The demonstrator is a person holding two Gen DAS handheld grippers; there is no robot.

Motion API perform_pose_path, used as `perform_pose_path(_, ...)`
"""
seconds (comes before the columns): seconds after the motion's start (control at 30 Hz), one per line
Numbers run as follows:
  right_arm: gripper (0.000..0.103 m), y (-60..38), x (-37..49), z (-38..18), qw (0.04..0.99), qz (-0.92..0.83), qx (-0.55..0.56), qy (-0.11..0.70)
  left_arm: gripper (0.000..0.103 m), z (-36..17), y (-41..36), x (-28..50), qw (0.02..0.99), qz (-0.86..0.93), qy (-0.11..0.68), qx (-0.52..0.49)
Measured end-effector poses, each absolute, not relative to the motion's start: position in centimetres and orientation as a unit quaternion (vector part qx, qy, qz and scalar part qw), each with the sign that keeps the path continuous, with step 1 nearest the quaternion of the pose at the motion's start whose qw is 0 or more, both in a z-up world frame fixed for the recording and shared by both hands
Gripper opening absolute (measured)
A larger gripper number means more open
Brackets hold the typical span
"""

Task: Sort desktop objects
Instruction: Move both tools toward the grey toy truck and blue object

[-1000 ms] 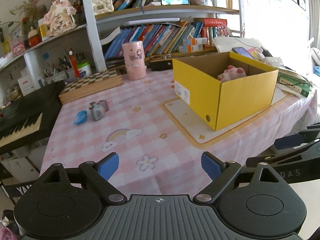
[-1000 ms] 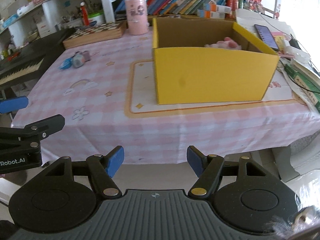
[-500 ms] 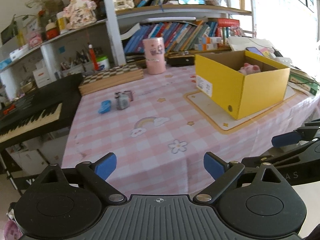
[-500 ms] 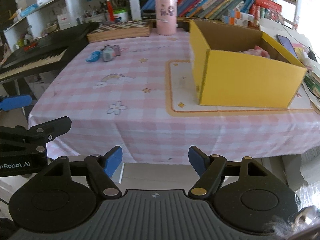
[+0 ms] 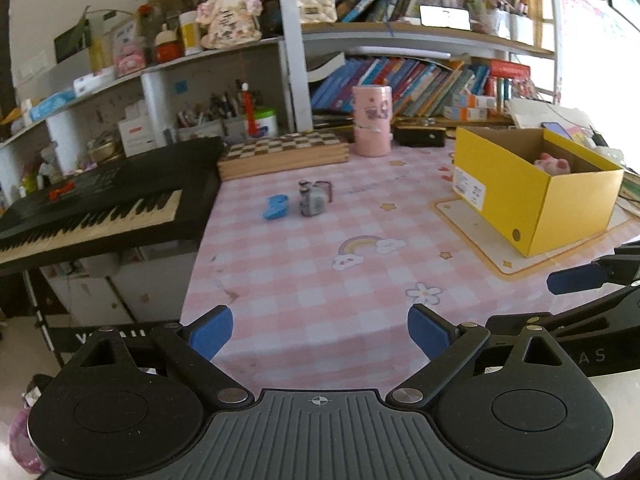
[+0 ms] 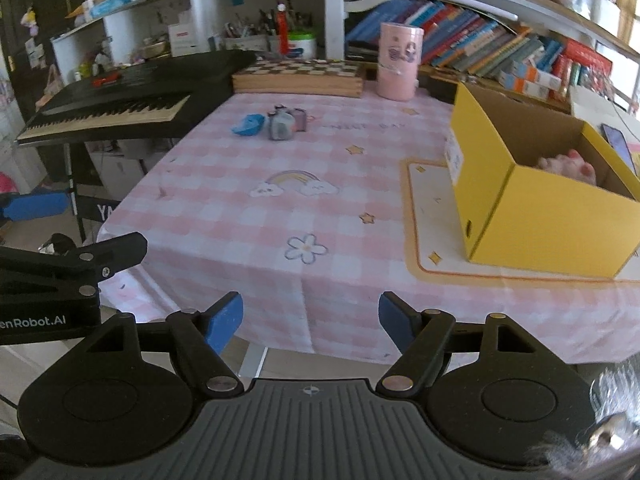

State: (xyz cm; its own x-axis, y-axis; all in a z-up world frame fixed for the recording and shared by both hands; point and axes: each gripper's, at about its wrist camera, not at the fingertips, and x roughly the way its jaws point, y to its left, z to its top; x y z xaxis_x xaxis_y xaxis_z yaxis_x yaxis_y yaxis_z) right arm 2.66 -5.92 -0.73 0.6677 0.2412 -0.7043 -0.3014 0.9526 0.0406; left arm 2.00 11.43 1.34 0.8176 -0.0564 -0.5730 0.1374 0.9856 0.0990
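The small blue object and grey toy lay together at the table's far left, well apart from the yellow box at right, which already held a pink plush, presumably the sorting bin. Left gripper and right gripper hung off the near edge, jaws apart and empty, ready to reach in.

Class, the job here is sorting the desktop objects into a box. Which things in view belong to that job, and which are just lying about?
Belong to the job:
yellow box
pink plush already inside it
blue item
grey item

Just lying about:
keyboard
chessboard
pink canister
books
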Motion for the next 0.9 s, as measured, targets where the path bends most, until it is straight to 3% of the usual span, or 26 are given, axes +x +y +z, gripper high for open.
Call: perform_pose_path(0.9, 0.074, -6.3, 15.4, -0.1, 0.907, 0.195, -0.067, 0.368, 0.096, 1.1, 10.0, 13.0, 0.951, -0.001, 0.307, 0.037)
